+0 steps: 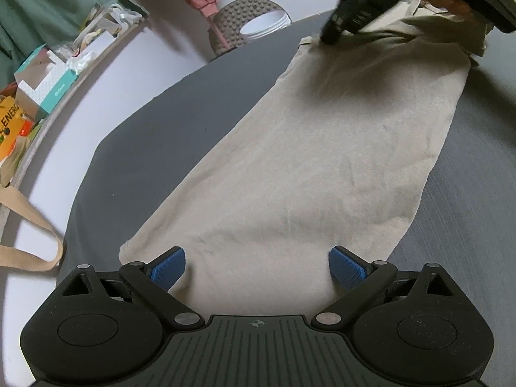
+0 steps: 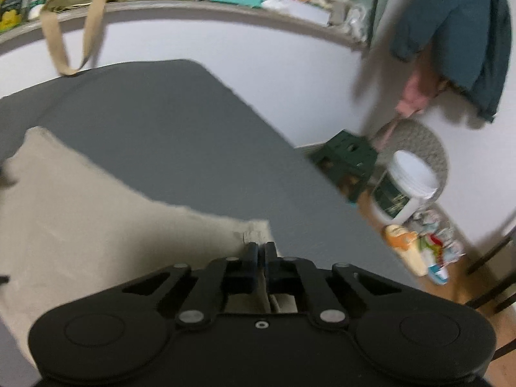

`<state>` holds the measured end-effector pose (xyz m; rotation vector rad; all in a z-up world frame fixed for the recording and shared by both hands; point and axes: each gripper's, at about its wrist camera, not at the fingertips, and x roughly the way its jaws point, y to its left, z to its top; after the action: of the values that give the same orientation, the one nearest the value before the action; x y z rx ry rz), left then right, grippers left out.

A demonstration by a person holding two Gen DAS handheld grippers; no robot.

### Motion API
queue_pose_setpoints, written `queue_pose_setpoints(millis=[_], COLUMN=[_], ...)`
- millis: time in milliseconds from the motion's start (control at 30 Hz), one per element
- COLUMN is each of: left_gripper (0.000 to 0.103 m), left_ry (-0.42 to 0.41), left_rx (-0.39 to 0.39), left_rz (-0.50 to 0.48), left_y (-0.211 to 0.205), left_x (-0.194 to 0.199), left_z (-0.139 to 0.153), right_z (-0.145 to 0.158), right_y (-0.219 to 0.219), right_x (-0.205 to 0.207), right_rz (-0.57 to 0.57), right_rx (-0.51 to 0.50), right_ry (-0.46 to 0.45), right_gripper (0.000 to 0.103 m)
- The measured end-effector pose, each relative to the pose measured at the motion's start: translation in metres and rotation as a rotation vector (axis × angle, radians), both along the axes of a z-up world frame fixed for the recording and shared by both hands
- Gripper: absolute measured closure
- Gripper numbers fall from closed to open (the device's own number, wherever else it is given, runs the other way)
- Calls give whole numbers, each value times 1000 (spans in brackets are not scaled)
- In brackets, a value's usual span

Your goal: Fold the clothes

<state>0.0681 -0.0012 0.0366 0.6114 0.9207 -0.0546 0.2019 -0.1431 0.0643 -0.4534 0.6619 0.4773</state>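
Note:
A beige garment [image 1: 309, 148] lies stretched out long on the grey table cover [image 1: 145, 167]. My left gripper [image 1: 257, 267] hovers open over the garment's near end, its blue pads [image 1: 169, 267] spread wide with cloth between them but not pinched. At the far end, the right gripper [image 1: 335, 32] reaches down to the garment's far corner. In the right wrist view that gripper [image 2: 261, 246] is shut on the beige garment [image 2: 80, 206], with cloth caught between the closed fingers at the corner hem.
A wall ledge [image 2: 193, 4] holds boxes, bags and bottles, with a tan bag strap [image 2: 61, 48] hanging down. Off the table's far edge stand a white bucket [image 2: 409, 183], a dark green crate [image 2: 348, 161] and a knobbly stool [image 1: 245, 16]. Jackets [image 2: 458, 32] hang on the wall.

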Motion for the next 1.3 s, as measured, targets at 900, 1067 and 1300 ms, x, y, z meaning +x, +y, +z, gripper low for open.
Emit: queue_pose_setpoints(millis=[900, 1067, 1300], left_gripper=[5, 5, 5], left_ry=[-161, -320, -417], left_rx=[-487, -719, -852], left_rz=[485, 784, 959], left_y=[93, 148, 203], left_x=[16, -4, -29], left_z=[47, 59, 49], right_z=[38, 50, 26], right_y=[56, 105, 182], right_x=[-19, -37, -45], right_rz=[42, 226, 417], right_rx=[84, 182, 144], right_ry=[-78, -31, 58], right_gripper=[67, 63, 63])
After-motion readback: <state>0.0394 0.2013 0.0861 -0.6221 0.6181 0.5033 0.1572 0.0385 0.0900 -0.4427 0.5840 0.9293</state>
